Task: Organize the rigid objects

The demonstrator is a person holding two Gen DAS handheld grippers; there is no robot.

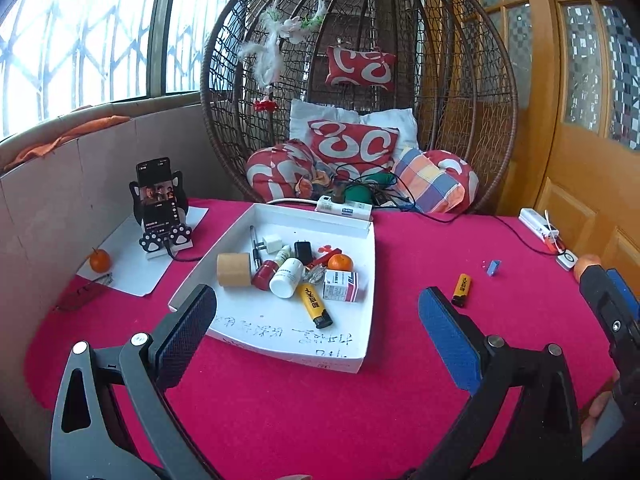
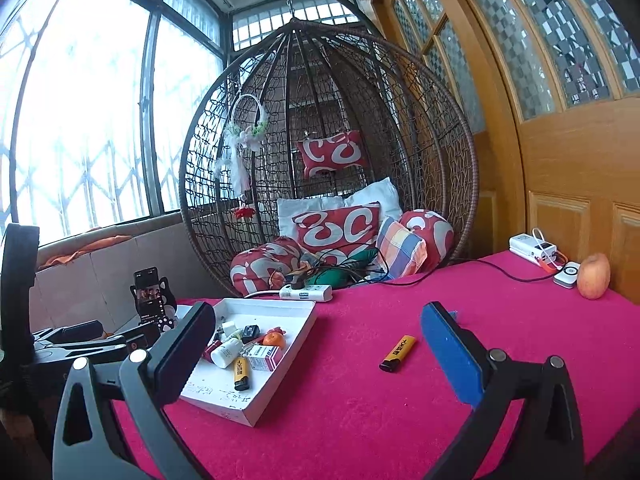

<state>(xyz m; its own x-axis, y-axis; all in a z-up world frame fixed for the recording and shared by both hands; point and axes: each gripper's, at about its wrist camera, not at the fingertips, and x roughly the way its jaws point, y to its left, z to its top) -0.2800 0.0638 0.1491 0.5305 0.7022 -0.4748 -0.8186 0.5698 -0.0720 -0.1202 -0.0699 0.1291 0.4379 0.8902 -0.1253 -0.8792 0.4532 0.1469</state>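
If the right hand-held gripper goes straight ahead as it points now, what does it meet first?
Probably the yellow lighter lying on the red cloth between its open fingers, though depth is hard to judge.

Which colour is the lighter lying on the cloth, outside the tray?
Yellow with a black end, clearest in the right wrist view.

Left wrist view: low over red table (image 1: 280, 400), faces tray (image 1: 360, 356) close ahead, swing chair (image 1: 224, 80) behind. Right wrist view: further right, tray (image 2: 248, 414) at left. Both share tray, loose lighter (image 2: 398, 354), chair
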